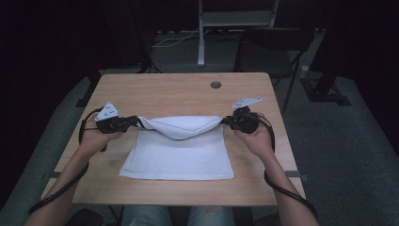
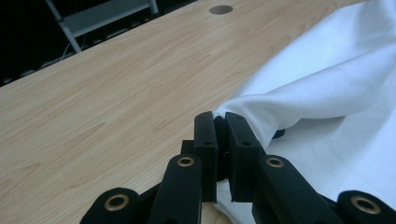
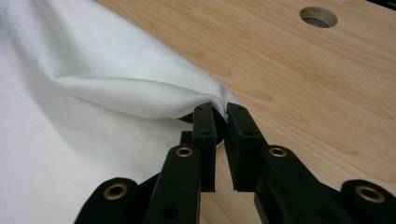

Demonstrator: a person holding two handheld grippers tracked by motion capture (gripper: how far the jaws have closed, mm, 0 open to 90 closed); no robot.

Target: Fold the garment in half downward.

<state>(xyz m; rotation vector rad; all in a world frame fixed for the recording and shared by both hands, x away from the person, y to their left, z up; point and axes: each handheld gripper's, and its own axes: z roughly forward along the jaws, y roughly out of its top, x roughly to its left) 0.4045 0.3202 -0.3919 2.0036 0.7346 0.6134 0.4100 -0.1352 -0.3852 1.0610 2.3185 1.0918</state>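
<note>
Both tongs, left tongs and right tongs, grasp the white cloth's far corners; they should travel level toward the surface's near edge.

The high view looks from above the person's side, forward and down, and takes in the whole wooden table from far off, with dark floor around it. The left gripper view sits very close behind the left gripper, low over the tabletop, looking along its black jaws. The right gripper view does the same behind the right gripper. All three views share the white cloth and the round hole in the table; the dark background is probably a stand's legs
</note>
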